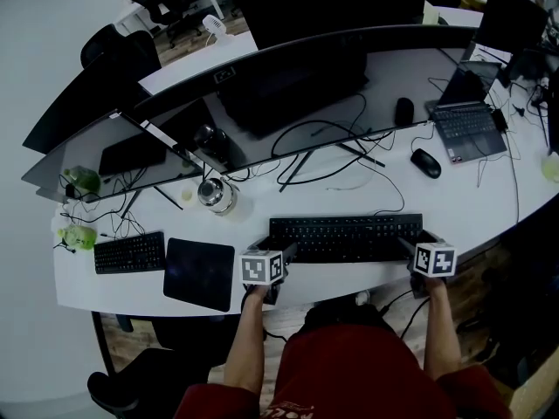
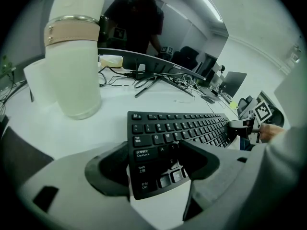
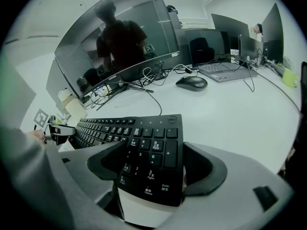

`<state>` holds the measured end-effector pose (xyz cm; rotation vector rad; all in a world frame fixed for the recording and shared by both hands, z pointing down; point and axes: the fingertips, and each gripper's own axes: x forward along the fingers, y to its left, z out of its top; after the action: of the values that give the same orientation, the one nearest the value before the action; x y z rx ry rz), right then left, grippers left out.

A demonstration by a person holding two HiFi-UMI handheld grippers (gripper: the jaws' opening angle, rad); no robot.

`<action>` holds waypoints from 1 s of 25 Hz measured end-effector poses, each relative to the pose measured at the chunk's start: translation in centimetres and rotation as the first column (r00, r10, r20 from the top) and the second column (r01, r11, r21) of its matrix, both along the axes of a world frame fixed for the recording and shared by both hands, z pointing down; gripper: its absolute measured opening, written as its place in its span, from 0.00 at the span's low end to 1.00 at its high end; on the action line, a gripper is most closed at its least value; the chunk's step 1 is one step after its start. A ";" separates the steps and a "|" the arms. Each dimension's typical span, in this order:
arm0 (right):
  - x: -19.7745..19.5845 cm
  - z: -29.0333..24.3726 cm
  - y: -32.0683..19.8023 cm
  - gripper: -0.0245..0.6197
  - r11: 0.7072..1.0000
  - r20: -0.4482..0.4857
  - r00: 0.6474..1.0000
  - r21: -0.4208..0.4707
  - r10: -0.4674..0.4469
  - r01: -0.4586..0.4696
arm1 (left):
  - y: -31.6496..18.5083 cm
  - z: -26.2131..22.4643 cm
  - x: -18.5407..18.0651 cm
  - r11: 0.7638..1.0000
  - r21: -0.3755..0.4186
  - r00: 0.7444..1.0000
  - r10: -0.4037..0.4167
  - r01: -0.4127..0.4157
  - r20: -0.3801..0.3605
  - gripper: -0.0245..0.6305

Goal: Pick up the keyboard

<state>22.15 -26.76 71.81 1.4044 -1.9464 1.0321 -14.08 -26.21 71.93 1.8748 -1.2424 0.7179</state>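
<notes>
The black keyboard (image 1: 345, 236) is held at both ends, along the front edge of the white worktop (image 1: 472, 208). The fingers of the left gripper (image 2: 156, 164) are clamped on its Shift-and-Ctrl end, and those of the right gripper (image 3: 151, 171) on its number-pad end. A black mouse pad (image 1: 199, 271) is seen just to the left. Farther back, a white tumbler (image 2: 74, 56), a black mouse (image 3: 192, 82) and a curved monitor (image 1: 288, 94) are set.

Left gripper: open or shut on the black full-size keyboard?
Shut. The jaws of the left gripper press both sides of the left end of the black full-size keyboard.
</notes>
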 end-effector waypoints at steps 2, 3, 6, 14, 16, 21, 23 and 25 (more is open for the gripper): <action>0.1 -0.1 0.0 0.60 1.000 -0.002 1.000 0.002 0.002 -0.002 | 0.0 0.0 0.0 1.000 -0.002 1.000 0.001 -0.001 0.003 0.53; 0.1 -0.1 0.0 0.60 1.000 -0.003 1.000 0.003 0.003 -0.003 | 0.0 -0.1 0.0 1.000 -0.001 1.000 0.001 -0.001 0.006 0.53; 0.0 -0.1 0.1 0.60 1.000 -0.005 1.000 0.003 0.001 -0.001 | 0.1 -0.2 0.0 1.000 0.001 1.000 -0.004 0.004 0.013 0.53; 0.3 -0.4 0.7 0.60 1.000 -0.005 1.000 0.030 0.010 -0.010 | 0.5 -0.5 0.2 1.000 0.019 1.000 -0.003 0.002 0.023 0.53; 0.4 -0.7 0.7 0.60 0.999 -0.004 1.000 0.041 0.014 -0.014 | 0.4 -0.9 0.3 1.000 0.031 1.000 -0.002 0.001 0.025 0.53; 0.7 -2.3 0.2 0.60 0.996 -0.003 1.000 0.090 0.020 -0.020 | -0.3 -2.5 0.6 0.996 0.084 1.000 -0.001 -0.001 0.028 0.53; 0.8 -3.2 -0.1 0.60 0.993 -0.002 1.000 0.118 0.024 -0.023 | -0.7 -3.6 0.7 0.993 0.116 1.000 -0.002 -0.001 0.027 0.53; 1.0 -4.1 -0.4 0.60 0.989 -0.004 1.000 0.146 0.030 -0.029 | -1.2 -4.5 0.8 0.989 0.147 1.000 -0.003 0.000 0.024 0.53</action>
<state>23.14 -27.15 67.72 1.5175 -2.0375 0.9125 -13.25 -27.39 67.42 1.9891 -1.3437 0.6655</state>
